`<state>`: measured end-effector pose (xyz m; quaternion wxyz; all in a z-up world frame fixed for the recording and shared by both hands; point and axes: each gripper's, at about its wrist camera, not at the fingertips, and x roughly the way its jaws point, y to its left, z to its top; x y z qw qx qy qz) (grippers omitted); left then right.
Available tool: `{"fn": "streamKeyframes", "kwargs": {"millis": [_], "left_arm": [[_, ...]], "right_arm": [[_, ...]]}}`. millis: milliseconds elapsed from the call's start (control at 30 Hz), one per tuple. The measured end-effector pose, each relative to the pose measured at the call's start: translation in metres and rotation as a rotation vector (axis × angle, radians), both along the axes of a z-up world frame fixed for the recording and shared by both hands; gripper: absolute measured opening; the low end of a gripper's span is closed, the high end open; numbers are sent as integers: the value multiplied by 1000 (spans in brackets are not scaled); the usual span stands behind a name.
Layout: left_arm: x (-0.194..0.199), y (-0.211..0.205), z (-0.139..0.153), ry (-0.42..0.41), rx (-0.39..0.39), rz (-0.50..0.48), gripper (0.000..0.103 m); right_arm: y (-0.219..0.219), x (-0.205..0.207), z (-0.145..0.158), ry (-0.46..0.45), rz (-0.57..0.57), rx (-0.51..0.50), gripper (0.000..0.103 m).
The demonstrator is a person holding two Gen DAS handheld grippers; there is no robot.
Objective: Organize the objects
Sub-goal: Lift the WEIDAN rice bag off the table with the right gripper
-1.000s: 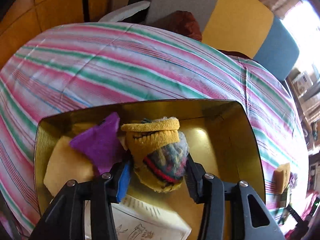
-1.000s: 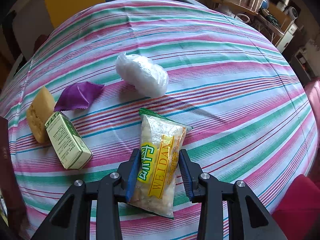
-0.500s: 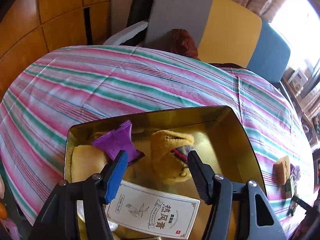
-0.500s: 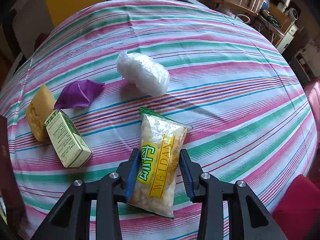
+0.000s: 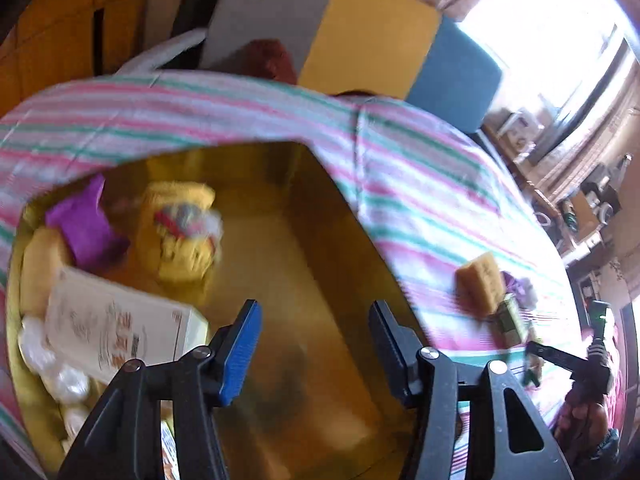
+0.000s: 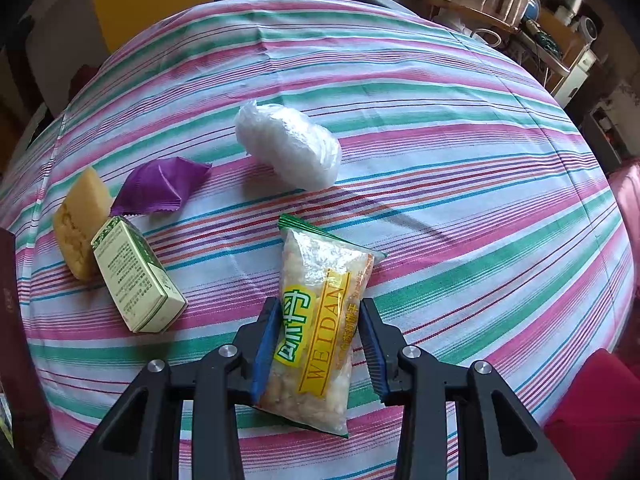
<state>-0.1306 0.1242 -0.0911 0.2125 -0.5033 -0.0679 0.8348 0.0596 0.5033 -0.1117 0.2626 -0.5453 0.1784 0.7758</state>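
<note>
Right tool (image 6: pixel 318 344) is clamped on the snack bag (image 6: pixel 320 320) low over the near edge of the striped worktop (image 6: pixel 440 160), and that slick, loosely filled film could slide out of the pads if it's swung fast. Left tool (image 5: pixel 314 344) hangs spread apart and empty above the gold tray (image 5: pixel 320 280), where the yellow sock bundle (image 5: pixel 180 232) lies toward the far left corner. A careless drop-in could knock the white box (image 5: pixel 112 320) or miss the rim.

On the table (image 6: pixel 440 92): 1 snack bag (image 6: pixel 320 320), 1 white wrapped bundle (image 6: pixel 288 144), 1 purple packet (image 6: pixel 160 186), 1 yellow sponge (image 6: pixel 80 222), 1 green-and-white box (image 6: pixel 136 276).

In the gold tray (image 5: pixel 320 280): 1 purple packet (image 5: pixel 82 228), 1 knitted bundle (image 5: pixel 180 232), 1 white box (image 5: pixel 116 320), 1 yellow sponge (image 5: pixel 38 272).
</note>
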Motion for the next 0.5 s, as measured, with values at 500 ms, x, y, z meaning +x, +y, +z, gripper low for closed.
{"fn": "streamKeyframes", "kwargs": {"millis": [500], "left_arm": [[53,-62,-15,-24,-32,94,54]], "right_arm": [[1,1,0,1,13,1,40]]}}
